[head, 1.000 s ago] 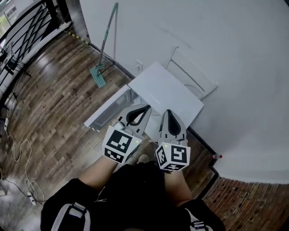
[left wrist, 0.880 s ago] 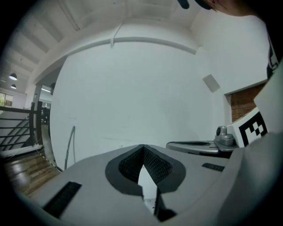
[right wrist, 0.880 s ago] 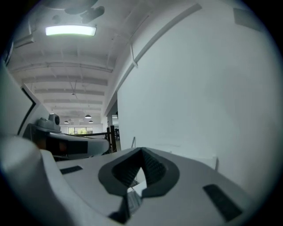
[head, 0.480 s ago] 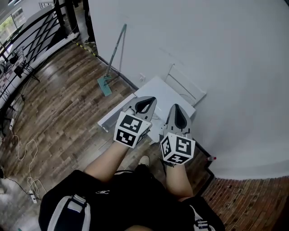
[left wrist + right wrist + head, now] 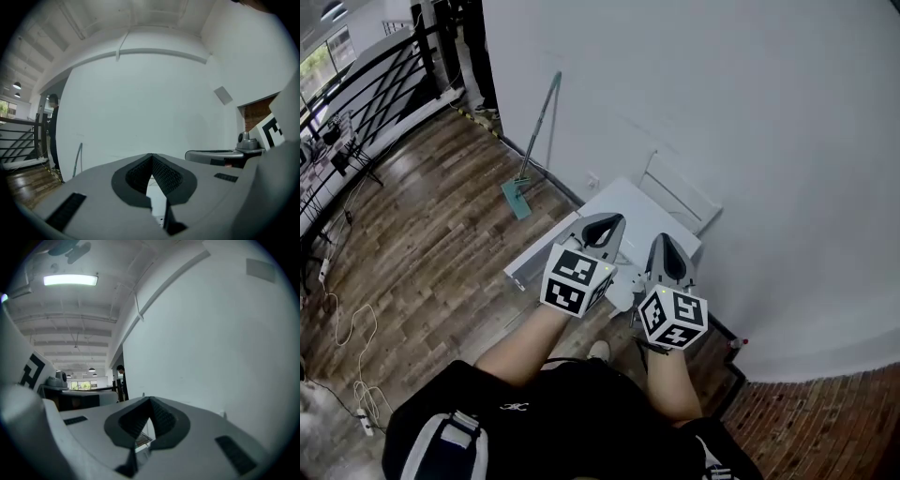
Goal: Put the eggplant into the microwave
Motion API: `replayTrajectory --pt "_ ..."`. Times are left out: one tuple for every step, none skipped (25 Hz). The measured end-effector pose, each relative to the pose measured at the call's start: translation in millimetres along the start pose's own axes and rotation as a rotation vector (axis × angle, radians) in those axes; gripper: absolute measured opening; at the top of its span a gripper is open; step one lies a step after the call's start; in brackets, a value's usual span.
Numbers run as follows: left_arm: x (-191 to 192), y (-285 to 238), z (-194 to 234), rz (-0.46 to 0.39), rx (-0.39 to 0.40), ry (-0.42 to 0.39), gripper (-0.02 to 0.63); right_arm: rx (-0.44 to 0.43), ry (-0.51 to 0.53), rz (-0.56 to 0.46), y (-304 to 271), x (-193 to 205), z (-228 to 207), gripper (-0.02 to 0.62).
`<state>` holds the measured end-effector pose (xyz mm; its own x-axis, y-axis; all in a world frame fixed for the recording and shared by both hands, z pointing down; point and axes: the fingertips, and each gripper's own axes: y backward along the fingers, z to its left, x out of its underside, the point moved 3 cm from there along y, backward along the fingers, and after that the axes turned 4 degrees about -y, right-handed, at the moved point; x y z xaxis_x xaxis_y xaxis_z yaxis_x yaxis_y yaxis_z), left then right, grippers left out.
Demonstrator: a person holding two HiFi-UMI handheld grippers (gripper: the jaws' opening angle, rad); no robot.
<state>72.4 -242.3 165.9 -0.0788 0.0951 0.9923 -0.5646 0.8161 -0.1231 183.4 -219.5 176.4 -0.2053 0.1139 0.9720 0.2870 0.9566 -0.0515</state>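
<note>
No eggplant shows in any view. In the head view both grippers are held out side by side over a low white unit (image 5: 649, 217) that stands against the wall; I cannot tell whether it is the microwave. My left gripper (image 5: 617, 219) is shut, its dark pads meeting at the tips with nothing between them. My right gripper (image 5: 664, 239) is shut and empty too. The left gripper view looks level at the bare white wall past the closed left gripper (image 5: 151, 155). The right gripper view shows the closed right gripper (image 5: 150, 400) the same way.
A mop (image 5: 534, 141) leans on the wall to the left of the unit. A white frame (image 5: 680, 192) leans behind it. A black railing (image 5: 384, 84) runs at the far left, cables (image 5: 347, 328) lie on the wood floor, and a person (image 5: 473, 47) stands far back.
Both grippers have risen together and stayed shut. The white unit now looks smaller and lies further under them.
</note>
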Motion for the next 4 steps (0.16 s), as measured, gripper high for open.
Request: replayTrajectory --pt "0.7 -0.5 -1.1 0.001 0.001 0.004 0.0 0.002 0.005 0.001 0.6 0.3 -1.2 0.012" --pt "2.2 -1.2 -2.4 0.004 0.003 0.009 0.0 0.004 0.01 0.002 1.4 0.8 -2.4 0.012" --pt "4.0 -2.0 -3.9 0.008 0.005 0.013 0.0 0.005 0.014 0.005 2.2 1.4 -3.6 0.012" --pt "6.0 -2.9 -5.4 0.012 0.008 0.018 0.0 0.006 0.018 0.007 3.0 2.1 -4.7 0.012"
